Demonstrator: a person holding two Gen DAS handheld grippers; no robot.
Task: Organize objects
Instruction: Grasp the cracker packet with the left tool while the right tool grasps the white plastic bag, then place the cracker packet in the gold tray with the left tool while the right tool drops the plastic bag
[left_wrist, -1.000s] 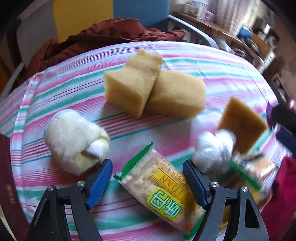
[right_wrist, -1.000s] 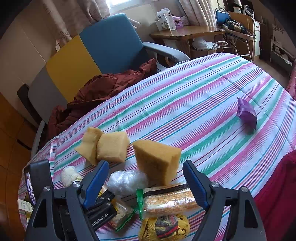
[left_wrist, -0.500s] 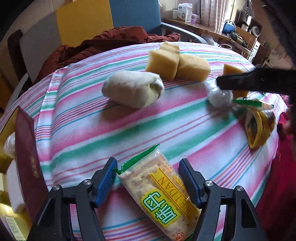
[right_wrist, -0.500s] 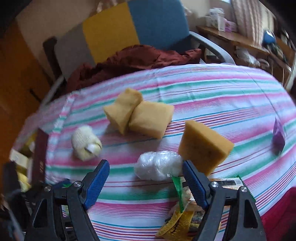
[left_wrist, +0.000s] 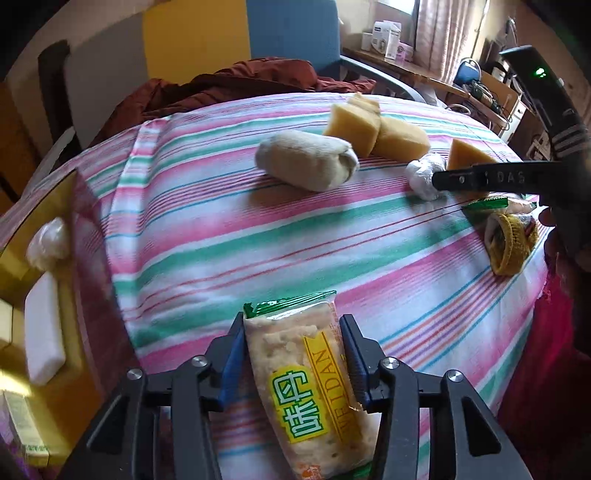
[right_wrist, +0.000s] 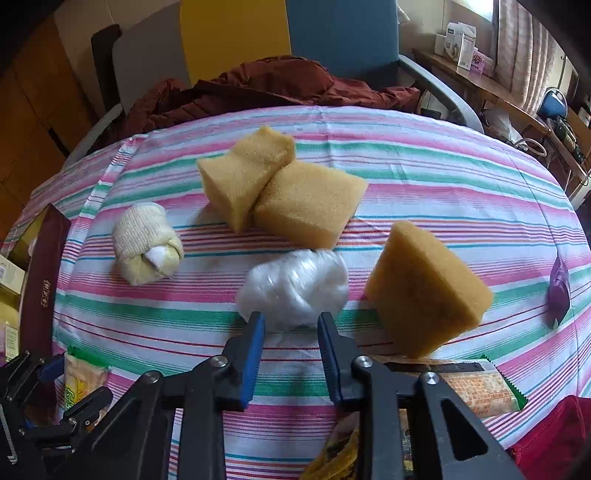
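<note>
The left gripper (left_wrist: 293, 328) is clamped on the cracker packet (left_wrist: 314, 387), whose long axis runs forward between the pads, green end ahead, over the striped tablecloth (left_wrist: 221, 236) near its left edge. The right gripper (right_wrist: 291, 325) has closed, pinching the white plastic bundle (right_wrist: 293, 284); open cloth lies ahead of the packet.

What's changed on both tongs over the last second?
The left tongs have just been closing and now pinch the cracker pack, which lay loose between them before. The right tongs have just been closing too, with nothing between the pads; the plastic ball sits just beyond the tips. The three sponges, the rolled sock and the striped cloth lie as before.
</note>
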